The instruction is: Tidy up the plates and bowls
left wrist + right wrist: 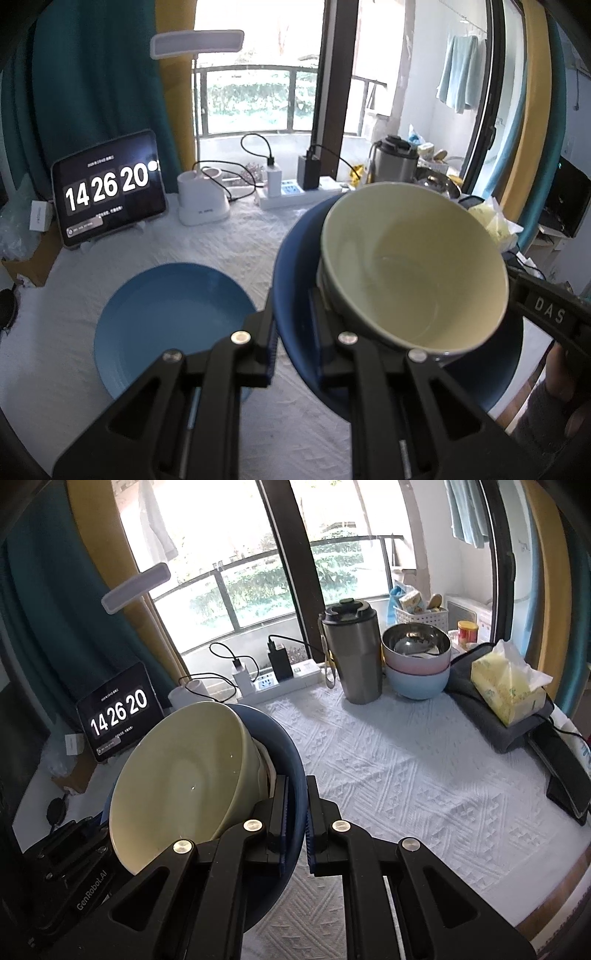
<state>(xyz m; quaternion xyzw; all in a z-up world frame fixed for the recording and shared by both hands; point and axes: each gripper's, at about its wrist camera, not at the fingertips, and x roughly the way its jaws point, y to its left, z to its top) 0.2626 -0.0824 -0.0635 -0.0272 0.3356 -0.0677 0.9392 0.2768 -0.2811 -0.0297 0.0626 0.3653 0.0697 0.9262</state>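
The tablet at the back reads 14 26 20 in big white digits, with small lines above and below too fine to read. One gripper body carries the letters DAS, the other GenRobot.AI.

A dark blue plate, glossy and round with a raised rim, hangs above the table, and a pale cream bowl sits in it, smooth, deep and tipped towards the left-wrist camera. The left gripper is clamped tight on the plate's near rim, its ribbed blue pads pinching it; the right gripper bites the opposite rim just as tightly.

Below on the white quilted cloth lies a lighter blue plate, flat and matte, well apart from the held one.
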